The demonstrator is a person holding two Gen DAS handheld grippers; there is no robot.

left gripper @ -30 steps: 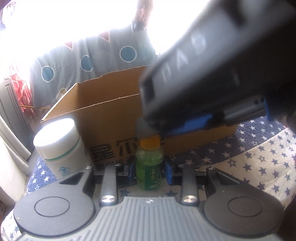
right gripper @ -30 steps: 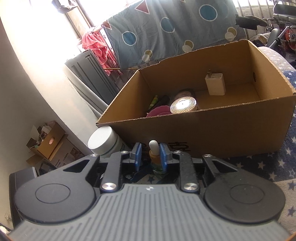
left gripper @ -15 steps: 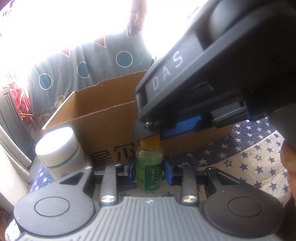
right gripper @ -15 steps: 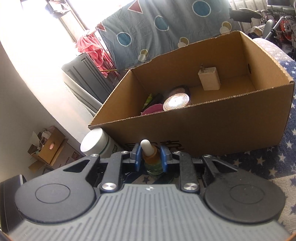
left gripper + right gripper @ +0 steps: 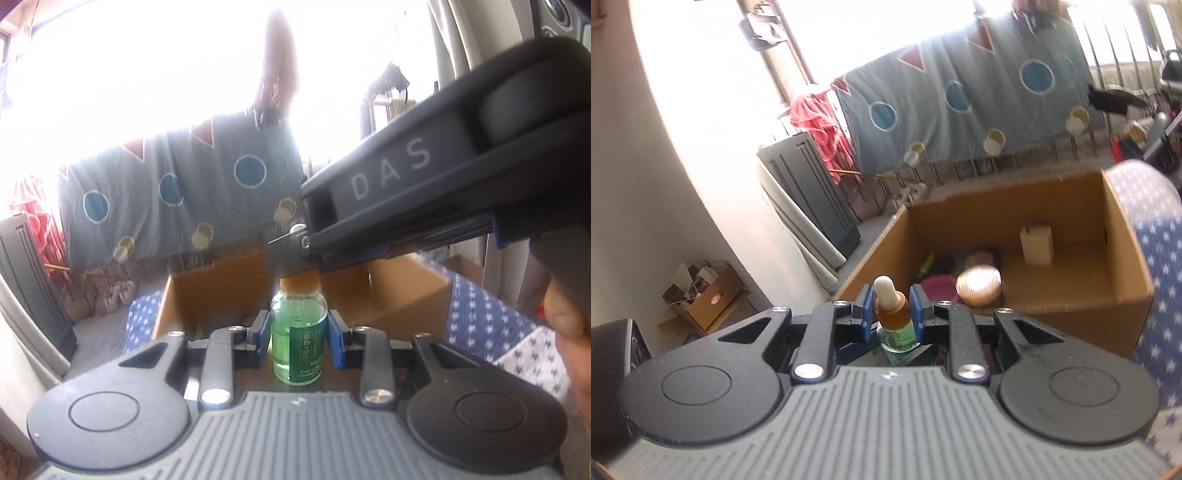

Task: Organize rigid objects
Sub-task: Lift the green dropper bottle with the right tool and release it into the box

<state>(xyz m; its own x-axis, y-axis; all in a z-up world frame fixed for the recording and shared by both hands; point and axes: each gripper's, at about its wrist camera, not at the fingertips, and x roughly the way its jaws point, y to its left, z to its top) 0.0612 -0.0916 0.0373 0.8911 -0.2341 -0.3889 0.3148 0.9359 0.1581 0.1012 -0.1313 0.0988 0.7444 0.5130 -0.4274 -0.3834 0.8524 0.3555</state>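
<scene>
A small green glass dropper bottle (image 5: pixel 299 343) with an amber collar and white bulb is held by both grippers. My left gripper (image 5: pixel 299 341) is shut on its body. My right gripper (image 5: pixel 892 310) is shut on its amber neck (image 5: pixel 892 314), and its dark body (image 5: pixel 443 192) crosses over the bottle top in the left wrist view. The bottle is raised in front of the open cardboard box (image 5: pixel 1123 317), which also shows in the left wrist view (image 5: pixel 207 295). Inside the box lie a white charger plug (image 5: pixel 1037 245), a shiny round lid (image 5: pixel 978 284) and a pink item (image 5: pixel 938 290).
The box stands on a blue star-patterned cloth (image 5: pixel 1160 240). A grey-blue quilt with circles (image 5: pixel 960 96) hangs behind it. A dark panel (image 5: pixel 809 192) leans at the left wall. A small box of clutter (image 5: pixel 705 299) sits on the floor.
Both grippers lifted the bottle upward from the cloth to above the box's rim level. The white jar beside the box has dropped out of both views.
</scene>
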